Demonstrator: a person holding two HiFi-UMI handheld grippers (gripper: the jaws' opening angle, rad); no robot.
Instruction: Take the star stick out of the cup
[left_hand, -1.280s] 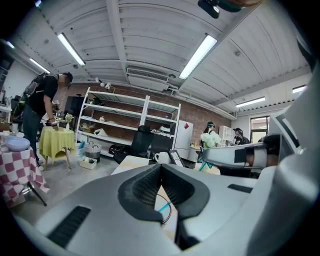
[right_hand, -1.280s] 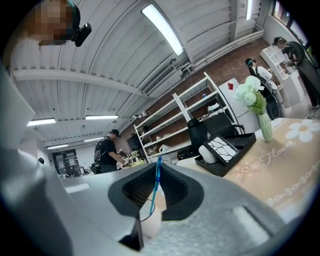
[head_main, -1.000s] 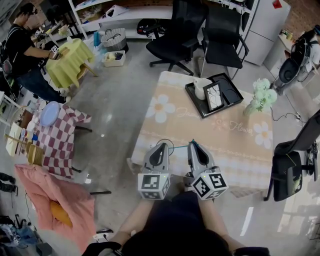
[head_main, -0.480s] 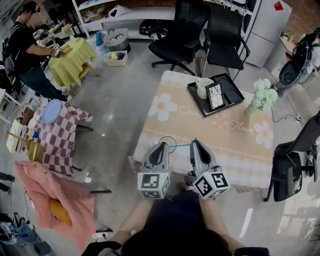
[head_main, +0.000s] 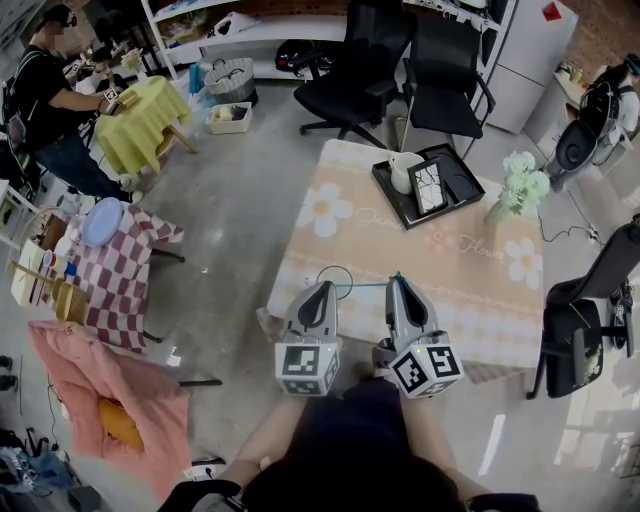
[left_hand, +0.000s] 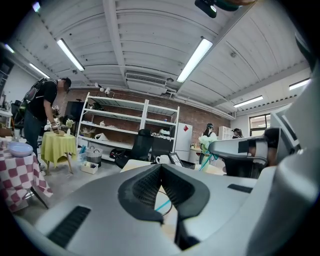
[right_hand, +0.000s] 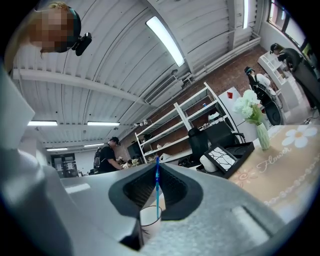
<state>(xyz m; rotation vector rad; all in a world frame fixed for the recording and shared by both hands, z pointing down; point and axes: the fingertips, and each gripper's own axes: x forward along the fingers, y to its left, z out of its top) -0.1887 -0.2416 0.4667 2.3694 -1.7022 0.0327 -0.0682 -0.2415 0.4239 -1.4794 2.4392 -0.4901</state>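
A white paper cup stands near the front edge of the flowered table. A thin teal star stick slants from the cup to my right gripper, which is shut on it. In the right gripper view the stick rises between the pads and its lower end sits in the cup. The star itself is hidden. My left gripper has its pads together on the cup's near rim. In the left gripper view the cup's rim shows just past the jaws.
A black tray with a white jug and a framed tile lies at the table's far side, beside a vase of flowers. Black office chairs stand beyond, and another chair to the right. A person works far left.
My right gripper has drifted slightly up and to the right with the stick, drawing it further out of the cup. The left gripper has stayed at the cup.
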